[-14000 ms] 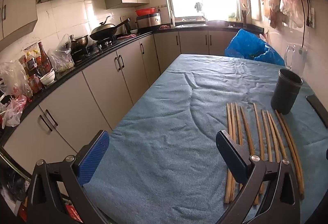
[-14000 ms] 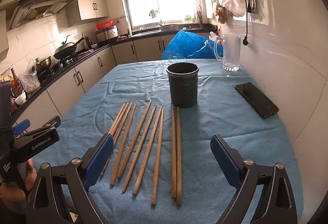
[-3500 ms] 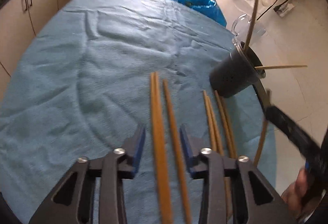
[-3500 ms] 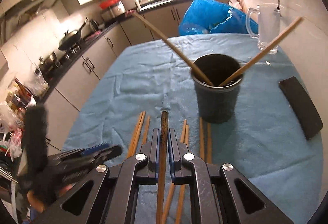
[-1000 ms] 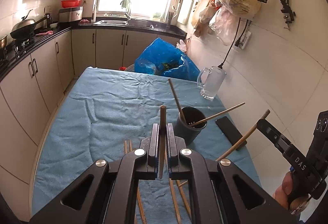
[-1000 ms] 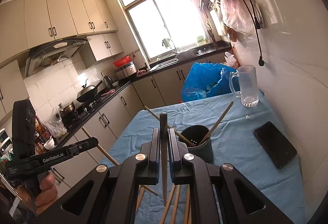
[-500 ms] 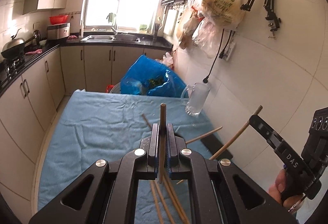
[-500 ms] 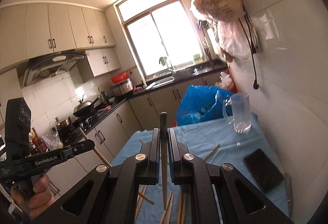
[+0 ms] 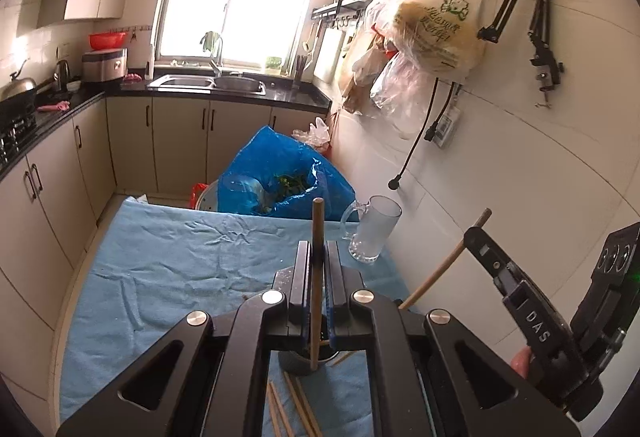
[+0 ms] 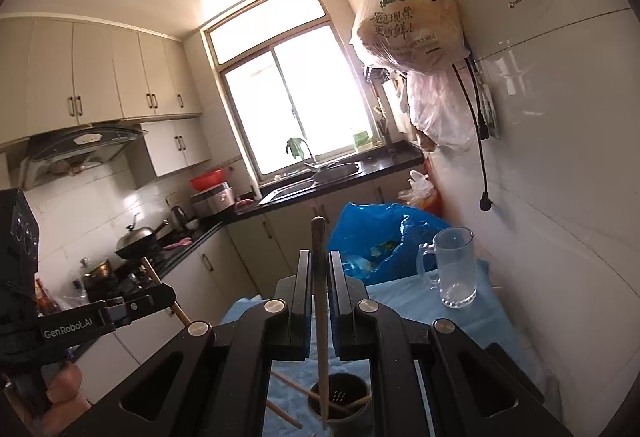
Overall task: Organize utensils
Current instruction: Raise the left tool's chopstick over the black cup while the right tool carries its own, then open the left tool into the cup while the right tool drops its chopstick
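Note:
My left gripper point(image 9: 317, 261) is shut on a wooden chopstick point(image 9: 317, 237) held upright, its lower end over the dark cup point(image 9: 296, 363) below the jaws. My right gripper point(image 10: 319, 269) is shut on another chopstick point(image 10: 319, 301) held upright, its lower tip inside the dark cup point(image 10: 340, 403), which holds other chopsticks. Loose chopsticks point(image 9: 296, 409) lie on the blue cloth in front of the cup. The right gripper point(image 9: 486, 245) with its chopstick shows at the right of the left wrist view; the left gripper point(image 10: 160, 295) shows at the left of the right wrist view.
A glass mug point(image 9: 374, 231) stands at the table's far right corner, also in the right wrist view point(image 10: 454, 267). A blue plastic bag point(image 9: 280, 177) sits beyond the far edge. The white wall runs along the right side. Kitchen counters lie left.
Both grippers have risen and tilted up with their chopsticks held upright. The cup now lies directly beneath the jaws, and the right chopstick's tip has entered it.

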